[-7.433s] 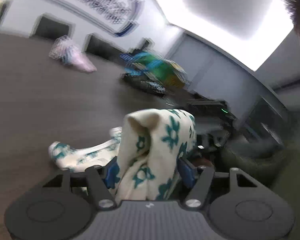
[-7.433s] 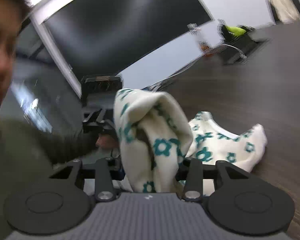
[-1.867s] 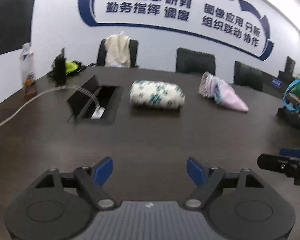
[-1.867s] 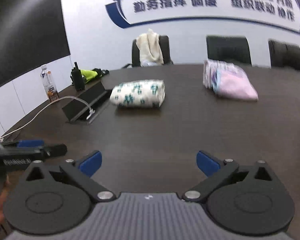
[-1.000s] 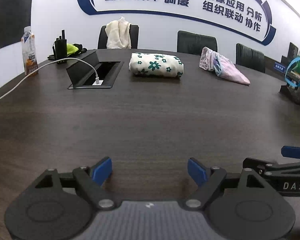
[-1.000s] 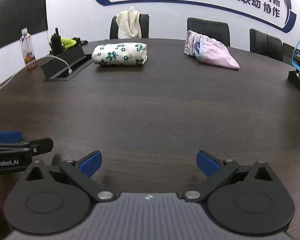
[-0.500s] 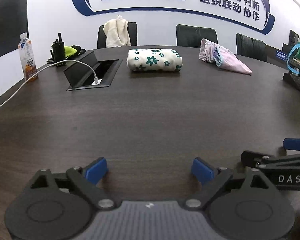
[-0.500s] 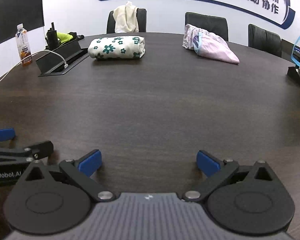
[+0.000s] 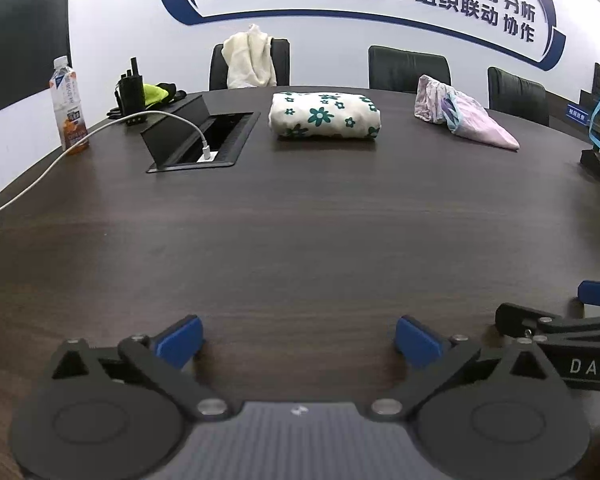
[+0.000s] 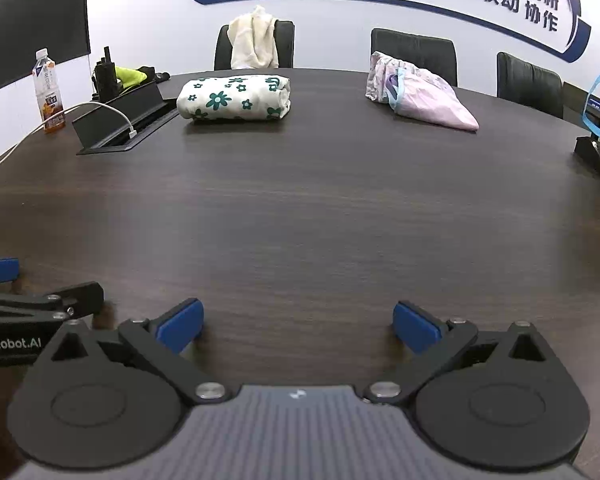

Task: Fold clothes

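1. Folded cloth point(image 9: 325, 115): a white bundle with green flowers, lying flat at the far side of the table point(image 9: 300, 232), well apart from both grippers. In the right wrist view the same cloth point(image 10: 234, 98) sits left of centre.
2. Left gripper point(image 9: 299, 338): jaws opening, blue pads far apart, nothing between them; only bare table top shows in the gap.
3. Right gripper point(image 10: 296, 326): jaws wide, blue pads far apart, nothing held. It hovers just above the near part of the table.
4. The two grippers lie side by side: a finger of the right one enters the left wrist view at the right edge, and a finger of the left one enters the right wrist view at the left edge.
5. Pink bag point(image 9: 466, 117): a crumpled bundle with a blue band, to the right of the cloth and apart from it.
6. Cable box point(image 9: 204, 136): an open black hatch in the table, left of the cloth, lid tilted up. A white cable point(image 9: 52, 162) plugs into it and runs off to the left edge.
7. Bottle point(image 9: 69, 106): upright near the left edge of the table, holding orange liquid.
8. Chairs point(image 9: 409, 68): black, behind the far rim; the leftmost one carries a draped cream garment point(image 9: 250, 58).
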